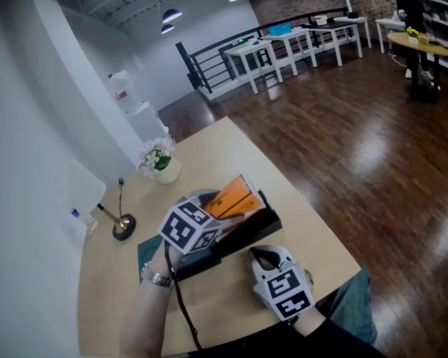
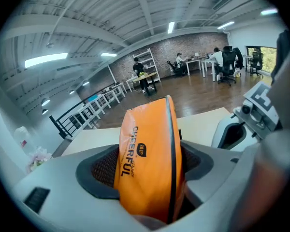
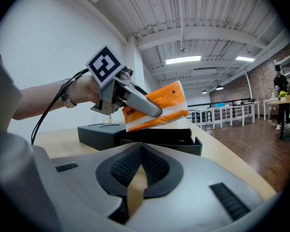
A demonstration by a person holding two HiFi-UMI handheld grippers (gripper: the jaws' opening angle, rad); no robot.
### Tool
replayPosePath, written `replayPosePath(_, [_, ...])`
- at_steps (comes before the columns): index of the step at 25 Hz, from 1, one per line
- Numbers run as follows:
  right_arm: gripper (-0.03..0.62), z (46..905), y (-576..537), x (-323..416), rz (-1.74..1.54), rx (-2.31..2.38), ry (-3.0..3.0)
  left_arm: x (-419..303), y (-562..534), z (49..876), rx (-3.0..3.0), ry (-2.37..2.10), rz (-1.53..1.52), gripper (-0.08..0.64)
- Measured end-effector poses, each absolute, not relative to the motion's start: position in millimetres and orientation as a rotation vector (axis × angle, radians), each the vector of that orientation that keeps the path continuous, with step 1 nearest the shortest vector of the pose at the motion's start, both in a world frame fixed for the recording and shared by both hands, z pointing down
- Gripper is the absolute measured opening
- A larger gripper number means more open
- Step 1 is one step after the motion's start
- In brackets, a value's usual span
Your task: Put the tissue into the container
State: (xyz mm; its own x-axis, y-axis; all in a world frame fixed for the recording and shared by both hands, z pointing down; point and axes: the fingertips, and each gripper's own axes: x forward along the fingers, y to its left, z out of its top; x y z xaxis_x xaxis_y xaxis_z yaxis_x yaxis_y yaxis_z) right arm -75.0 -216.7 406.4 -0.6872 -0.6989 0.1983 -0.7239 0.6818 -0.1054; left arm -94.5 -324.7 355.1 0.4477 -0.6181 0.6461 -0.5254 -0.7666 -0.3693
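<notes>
Tissue pack (image 2: 145,139): orange with dark print, held on a slant just above the open container (image 3: 159,141), not inside it. Whether its lower edge touches the rim cannot be told.
Left gripper (image 2: 149,167): jaws spread fairly wide and pressed on both sides of the pack, which fills the gap between the pads. A hand wearing a wristwatch (image 1: 157,278) holds it, and a black cable runs back from it.
Right gripper (image 3: 140,163): jaws brought together at the tips with nothing between them. It sits low over the table near the container's near side, apart from the pack.
Container: black, shallow, open on top, lying on the table. A closed black block (image 3: 97,133) sits against its left end.
Table (image 1: 306,226): pale wood.
Flower pot (image 1: 161,164): white with pink blooms, at the table's far side, well apart from the container.
Brass stand (image 1: 122,225): round base with a thin rod, to the left of the container.
Floor (image 1: 358,148): dark polished wood.
White tables (image 1: 284,47): in a row beyond a dark railing.
</notes>
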Motion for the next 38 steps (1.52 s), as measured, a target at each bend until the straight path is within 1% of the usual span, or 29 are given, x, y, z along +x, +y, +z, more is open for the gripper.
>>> replayPosePath(3, [0.006, 406, -217, -76, 0.265, 1.172, -2.749, -90, -334, 376, -2.578, 0.988, -1.312, 0.360])
replayPosePath(7, [0.006, 406, -217, -75, 0.264, 1.176, -2.748, -104, -337, 409, -2.490, 0.963, -1.486, 0.364])
replayPosePath(10, [0.006, 406, -217, -76, 0.266, 1.177, -2.747, -116, -335, 432, -2.442, 0.939, -1.576, 0.386])
replayPosePath(11, [0.006, 406, -218, -76, 0.267, 1.178, -2.747, -119, -336, 434, -2.443, 0.953, -1.568, 0.416])
replayPosePath(14, [0.006, 407, -217, -76, 0.266, 1.176, -2.747, -115, -337, 421, -2.519, 1.005, -1.432, 0.497])
replayPosePath(17, [0.006, 407, -217, -76, 0.268, 1.176, -2.747, -111, -329, 407, -2.592, 1.014, -1.323, 0.546])
replayPosePath(20, [0.006, 408, -218, -75, 0.267, 1.175, -2.747, -108, -315, 384, -2.623, 1.043, -1.192, 0.546])
replayPosePath(25, [0.006, 409, -218, -75, 0.267, 1.176, -2.747, -105, -256, 339, -2.697, 1.168, -0.854, 0.532])
replayPosePath(26, [0.006, 409, -218, -75, 0.267, 1.176, -2.748, -108, -240, 337, -2.708, 1.216, -0.798, 0.515])
replayPosePath(28, [0.006, 409, -218, -75, 0.266, 1.177, -2.748, -119, -210, 343, -2.734, 1.331, -0.703, 0.432])
replayPosePath(29, [0.006, 409, -218, -75, 0.265, 1.178, -2.747, -126, -197, 349, -2.748, 1.399, -0.647, 0.385])
replayPosePath(30, [0.006, 409, -218, -75, 0.264, 1.178, -2.746, -133, -185, 355, -2.762, 1.468, -0.586, 0.311])
replayPosePath(31, [0.006, 409, -218, -74, 0.263, 1.179, -2.744, -139, -175, 363, -2.773, 1.535, -0.529, 0.257])
replayPosePath(32, [0.006, 409, -219, -74, 0.261, 1.180, -2.743, -146, -166, 371, -2.775, 1.600, -0.489, 0.216])
replayPosePath(34, [0.006, 409, -220, -72, 0.251, 1.189, -2.740, -161, -155, 388, -2.728, 1.731, -0.462, 0.168])
replayPosePath(36, [0.005, 410, -221, -71, 0.241, 1.194, -2.734, -178, -149, 400, -2.647, 1.849, -0.465, 0.038])
replayPosePath(38, [0.006, 410, -221, -70, 0.244, 1.188, -2.733, -189, -148, 406, -2.607, 1.926, -0.449, 0.000])
